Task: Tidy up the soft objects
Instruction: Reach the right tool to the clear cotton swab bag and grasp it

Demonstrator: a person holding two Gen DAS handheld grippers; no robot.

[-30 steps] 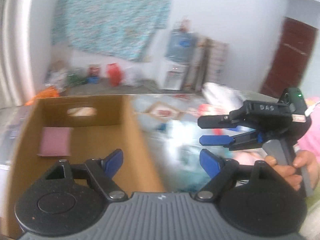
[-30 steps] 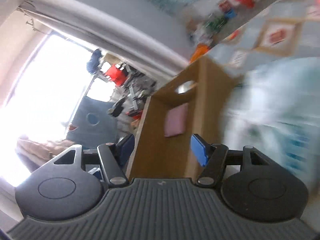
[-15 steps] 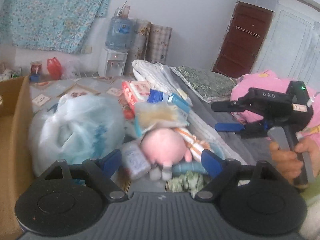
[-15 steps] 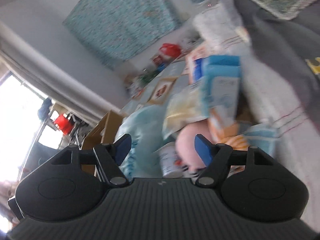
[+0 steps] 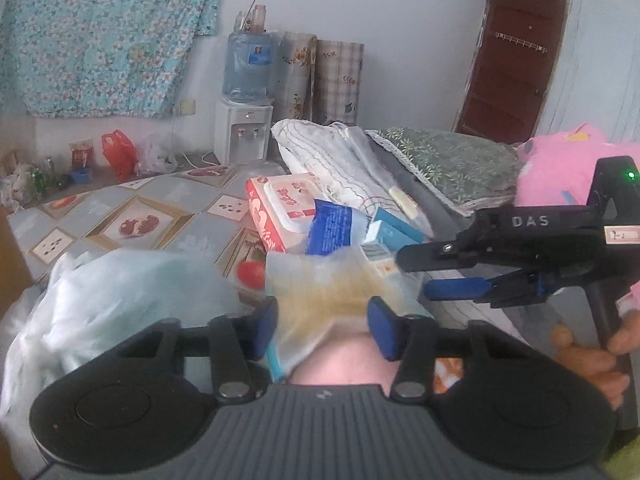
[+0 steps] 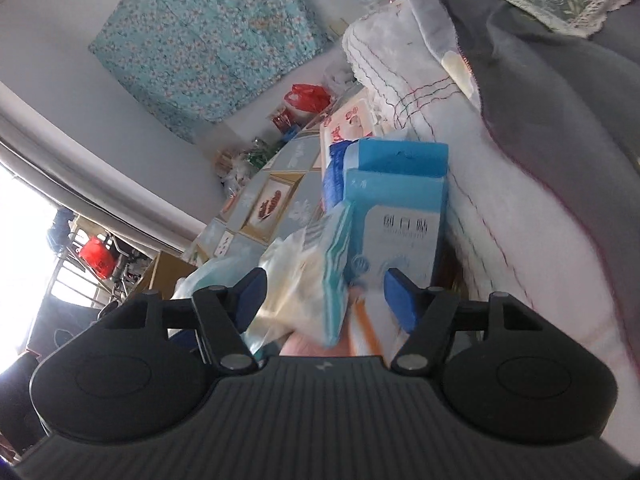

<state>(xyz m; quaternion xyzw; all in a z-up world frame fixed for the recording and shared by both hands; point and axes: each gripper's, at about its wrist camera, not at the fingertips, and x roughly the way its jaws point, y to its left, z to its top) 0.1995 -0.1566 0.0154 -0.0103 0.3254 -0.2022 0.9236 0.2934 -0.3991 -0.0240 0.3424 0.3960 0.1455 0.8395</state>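
Both hand-held grippers are brought over one heap of soft goods on the patterned floor mat. In the left wrist view, the left gripper is seen with its blue pads set on either side of a clear packet of yellowish stuff; its jaws have just been closing, and the packet lies between them, but whether the pads already press on it cannot be told through the blur. The packet lies straight ahead of this gripper and very near, its broad face turned towards the camera, with a pink plush toy just beneath it. The right gripper is seen at the right of that view, held in a hand, its fingers reaching leftward towards the far side of the same heap; in its own view the jaws stand apart with a teal-edged packet and a blue box ahead, and nothing is plainly gripped. They too have just been closing a little. A pale plastic bag lies to the left, a red and white wipes pack farther off. The left gripper is judged the nearer to the packet, so the pick is likely its own, the pull being best made up and back, clear of the plush toy.
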